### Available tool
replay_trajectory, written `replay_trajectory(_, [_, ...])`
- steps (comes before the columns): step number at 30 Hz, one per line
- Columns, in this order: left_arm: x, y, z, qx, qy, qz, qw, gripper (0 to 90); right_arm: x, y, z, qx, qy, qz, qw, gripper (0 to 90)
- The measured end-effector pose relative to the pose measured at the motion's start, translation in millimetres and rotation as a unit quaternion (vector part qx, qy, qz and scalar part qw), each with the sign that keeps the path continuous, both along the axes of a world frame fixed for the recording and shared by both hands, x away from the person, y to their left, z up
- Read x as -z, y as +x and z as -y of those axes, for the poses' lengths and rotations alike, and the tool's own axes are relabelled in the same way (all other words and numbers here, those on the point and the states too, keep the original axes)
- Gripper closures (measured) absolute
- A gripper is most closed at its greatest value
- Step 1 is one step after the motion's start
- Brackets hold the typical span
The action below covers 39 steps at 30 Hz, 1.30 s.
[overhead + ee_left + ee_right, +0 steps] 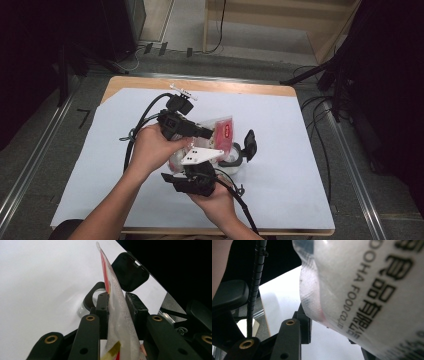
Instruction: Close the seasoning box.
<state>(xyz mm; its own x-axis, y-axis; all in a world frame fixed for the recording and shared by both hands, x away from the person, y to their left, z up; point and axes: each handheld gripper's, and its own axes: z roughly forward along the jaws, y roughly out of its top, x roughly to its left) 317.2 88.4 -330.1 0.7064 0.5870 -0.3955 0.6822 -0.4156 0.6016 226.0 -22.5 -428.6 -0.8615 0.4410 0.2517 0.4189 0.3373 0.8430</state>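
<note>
Paper [280,165] in a big white sheet is spread over the table [240,88], and the work is done in the middle of it. Above that middle, a see-through bag [220,131] with red print and white stuff inside is held up by both claws. The left gripper [119,306] is clamped on the bag, with a black pad [102,312] pressed on each side, and the bag's thin top edge is pointed up and away. The right gripper [329,330] is wrapped around the fat part of the bag [372,290], but whether it is truly squeezed cannot be told. Just under the bag, a small clear jar [235,161] is set on the paper, with its black flip lid [249,144] stood open. The bag should probably be kept steady over the jar's mouth and tipped slowly, so nothing is spilled. A tight squeeze should be avoided, or the bag may be burst.
</note>
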Motion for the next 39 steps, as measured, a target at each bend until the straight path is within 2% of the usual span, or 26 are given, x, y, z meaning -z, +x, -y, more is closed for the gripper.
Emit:
replay_trajectory(5, [-0.9,-0.6,0.7,0.002,0.002,0.003,1.0000,73.8,-0.3,0.6,1.5,0.001,0.006,-0.003,1.0000,64.0])
replay_trajectory(15, [-0.6,-1.8,2.2,0.003,0.003,0.011,0.9999,73.1,0.1,1.4,2.2,0.002,0.003,-0.001,1.0000,63.9])
replay_trajectory(22, [0.0,-1.4,2.5,0.003,0.008,0.010,0.9999,73.5,1.2,1.6,2.5,0.001,-0.001,0.004,1.0000,63.9])
replay_trajectory(39, [1.3,-0.5,2.3,0.000,0.003,0.009,1.0000,73.6,0.8,2.0,2.6,0.002,-0.004,0.001,1.0000,63.9])
